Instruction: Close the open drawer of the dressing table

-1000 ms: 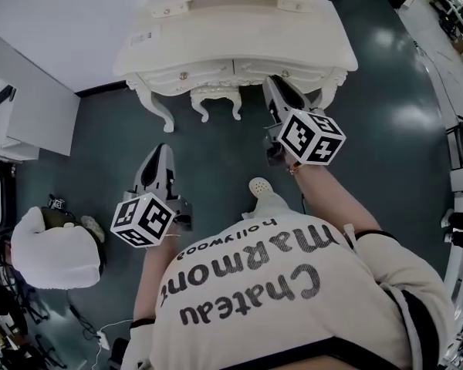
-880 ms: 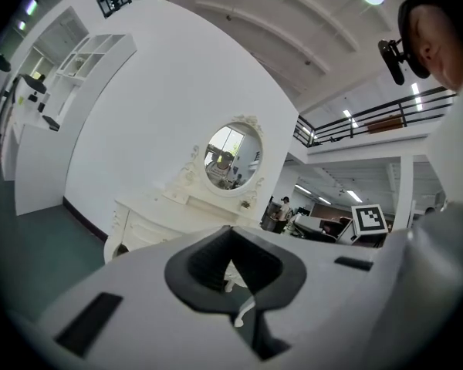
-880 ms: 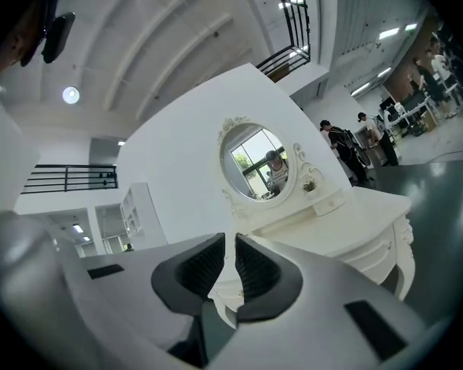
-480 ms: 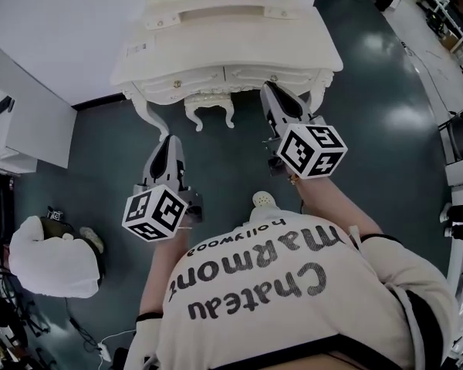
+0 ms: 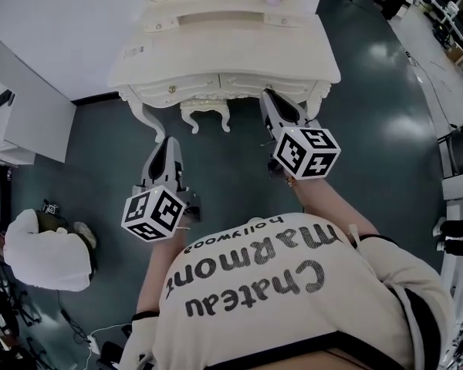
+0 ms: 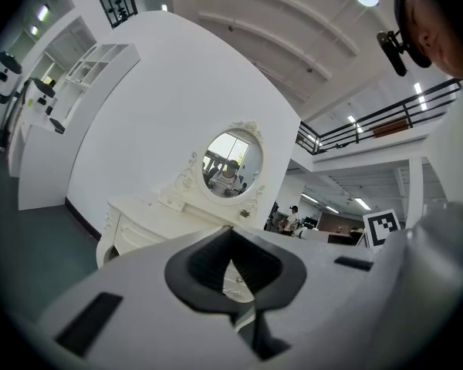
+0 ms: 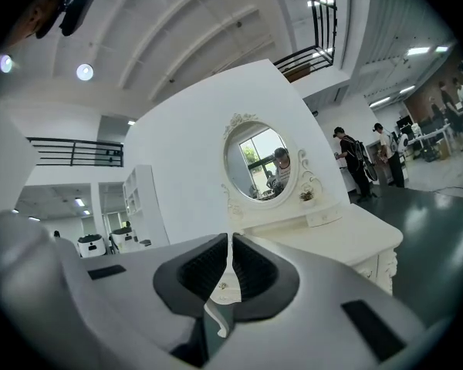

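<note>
Left gripper [image 5: 167, 145], right gripper [image 5: 270, 99]: jaws together, empty.
Dressing table [image 5: 231, 48] ahead; oval mirror [image 7: 256, 163] seen whole only in gripper views.

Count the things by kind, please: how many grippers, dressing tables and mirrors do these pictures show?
Grippers: 2, the left gripper and the right gripper
Dressing table: 1
Oval mirror: 1
Total: 4

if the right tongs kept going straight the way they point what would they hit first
Probably the right drawer front of the dressing table: the shut right tongs point level at it, with nothing visible in between. How far off is unclear.
</note>
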A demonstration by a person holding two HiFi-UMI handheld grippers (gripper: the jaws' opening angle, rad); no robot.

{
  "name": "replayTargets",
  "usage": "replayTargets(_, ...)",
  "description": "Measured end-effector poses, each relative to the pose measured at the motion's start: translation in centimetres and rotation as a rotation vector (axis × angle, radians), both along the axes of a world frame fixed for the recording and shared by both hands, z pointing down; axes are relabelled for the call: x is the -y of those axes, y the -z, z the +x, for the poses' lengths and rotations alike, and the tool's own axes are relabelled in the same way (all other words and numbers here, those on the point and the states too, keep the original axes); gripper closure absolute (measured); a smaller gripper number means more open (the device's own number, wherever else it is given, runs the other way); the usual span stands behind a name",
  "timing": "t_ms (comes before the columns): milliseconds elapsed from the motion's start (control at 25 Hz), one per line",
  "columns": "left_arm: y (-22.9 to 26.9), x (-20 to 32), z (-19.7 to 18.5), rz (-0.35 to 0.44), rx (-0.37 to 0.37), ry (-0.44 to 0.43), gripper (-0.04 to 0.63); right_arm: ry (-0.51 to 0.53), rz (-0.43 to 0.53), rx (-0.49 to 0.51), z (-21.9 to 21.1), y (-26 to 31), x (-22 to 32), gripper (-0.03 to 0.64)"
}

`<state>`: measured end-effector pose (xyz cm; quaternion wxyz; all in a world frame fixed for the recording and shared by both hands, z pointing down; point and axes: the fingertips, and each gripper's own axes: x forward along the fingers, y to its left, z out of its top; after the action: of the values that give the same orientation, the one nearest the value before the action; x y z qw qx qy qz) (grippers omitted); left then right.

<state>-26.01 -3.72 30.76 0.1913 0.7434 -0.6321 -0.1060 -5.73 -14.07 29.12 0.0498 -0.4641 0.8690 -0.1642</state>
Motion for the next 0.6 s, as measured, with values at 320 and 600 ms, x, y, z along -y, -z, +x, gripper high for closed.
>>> replayTargets(320,-0.8,0.6,0.8,-0.029,0.001,0.022,0.588,0.007,-0.036,-0.021,1.5,-1.7,0.8,0.574)
replayTargets(600,-1.9,0.7,1.4,-0.060,0.000,0.010,0.588,0.011,-0.060,-0.043,1.8,-2.9,0.5,0.574)
